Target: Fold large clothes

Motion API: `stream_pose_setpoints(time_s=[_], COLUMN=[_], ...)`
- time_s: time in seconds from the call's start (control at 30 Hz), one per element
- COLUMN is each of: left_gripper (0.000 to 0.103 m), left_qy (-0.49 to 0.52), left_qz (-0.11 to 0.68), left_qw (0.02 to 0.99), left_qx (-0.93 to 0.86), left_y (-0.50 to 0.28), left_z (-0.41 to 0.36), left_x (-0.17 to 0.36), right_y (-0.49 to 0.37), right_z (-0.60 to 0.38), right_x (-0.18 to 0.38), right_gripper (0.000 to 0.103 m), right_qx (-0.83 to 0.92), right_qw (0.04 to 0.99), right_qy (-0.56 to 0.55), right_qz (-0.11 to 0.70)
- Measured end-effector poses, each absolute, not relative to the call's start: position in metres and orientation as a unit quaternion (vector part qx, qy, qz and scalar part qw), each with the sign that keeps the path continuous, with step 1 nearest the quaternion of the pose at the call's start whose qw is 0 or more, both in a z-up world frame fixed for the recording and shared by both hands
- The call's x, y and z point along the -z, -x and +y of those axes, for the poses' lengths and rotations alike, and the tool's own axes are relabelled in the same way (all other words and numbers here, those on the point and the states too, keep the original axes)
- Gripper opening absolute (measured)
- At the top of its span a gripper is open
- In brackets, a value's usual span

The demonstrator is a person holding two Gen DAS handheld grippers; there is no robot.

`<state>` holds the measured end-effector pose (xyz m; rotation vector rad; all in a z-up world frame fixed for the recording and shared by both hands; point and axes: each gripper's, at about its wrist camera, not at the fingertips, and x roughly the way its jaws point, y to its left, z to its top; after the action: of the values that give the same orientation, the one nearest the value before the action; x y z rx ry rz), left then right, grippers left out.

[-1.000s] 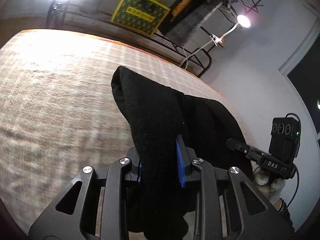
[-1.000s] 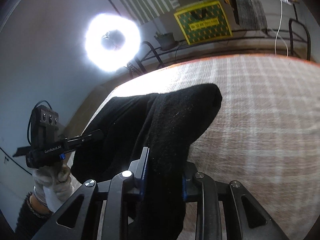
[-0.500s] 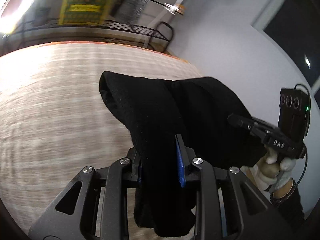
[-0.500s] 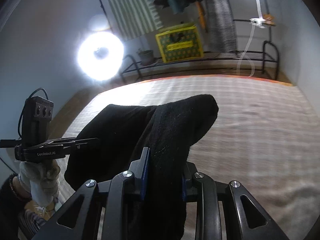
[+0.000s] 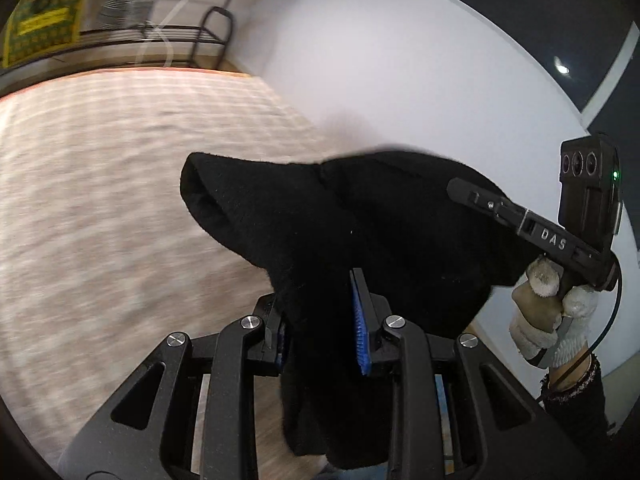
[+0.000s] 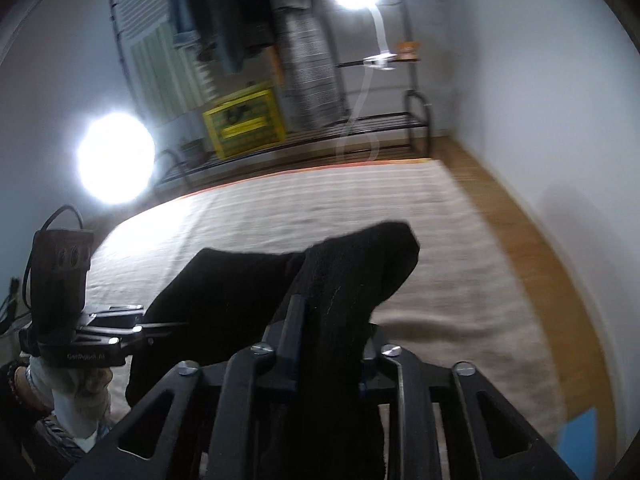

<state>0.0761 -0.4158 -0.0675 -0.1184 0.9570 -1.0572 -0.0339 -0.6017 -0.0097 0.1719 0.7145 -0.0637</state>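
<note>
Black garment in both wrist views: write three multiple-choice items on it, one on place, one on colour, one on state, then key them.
1. Where is the black garment?
A. Flat on the bed
B. Lifted above the bed, between both tools
C. On the rack

2. What colour is the box on the rack?
A. Yellow
B. Red
C. White

3. How is the left tool set?
A. Open and empty
B. Shut on the garment
C. Out of view

Key: B, the cloth hangs over the bed from the left tool and the right tool; A, it is yellow with a green pattern; B, its blue pads clamp the cloth.
</note>
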Motion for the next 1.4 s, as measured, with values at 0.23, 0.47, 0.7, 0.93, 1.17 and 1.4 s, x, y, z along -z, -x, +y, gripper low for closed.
stream_pose_setpoints(time_s=[0.23, 0.47, 0.7, 0.93, 1.17, 1.4], left_gripper=[0.024, 0.024, 0.025, 0.027, 0.036, 0.036], left_qy=[0.038, 0.074, 0.057, 0.002, -0.130, -0.229], left_qz=[0.457, 0.494, 0.499, 0.422, 0.404, 0.404], left_qw=[0.744, 0.728, 0.728, 0.768, 0.718, 0.718], left_qx=[0.486, 0.470, 0.467, 0.481, 0.552, 0.518], left_y=[-0.066, -0.099, -0.094, -0.053, 0.014, 0.019], left_z=[-0.473, -0.447, -0.434, -0.402, -0.475, -0.523], left_x=[0.109, 0.128, 0.134, 0.089, 0.105, 0.152], right_y=[0.040, 0.083, 0.093, 0.112, 0.130, 0.132], right_z=[-0.669, -0.681, -0.680, -0.677, -0.684, -0.684], right_x=[0.032, 0.095, 0.135, 0.130, 0.141, 0.143], right_gripper=[0.014, 0.038, 0.046, 0.055, 0.042, 0.042], right_qx=[0.074, 0.016, 0.024, 0.001, -0.012, 0.001], right_qw=[0.912, 0.887, 0.868, 0.869, 0.858, 0.856], right_qy=[-0.126, -0.263, -0.300, -0.297, -0.335, -0.328], right_qz=[0.383, 0.379, 0.395, 0.396, 0.389, 0.400])
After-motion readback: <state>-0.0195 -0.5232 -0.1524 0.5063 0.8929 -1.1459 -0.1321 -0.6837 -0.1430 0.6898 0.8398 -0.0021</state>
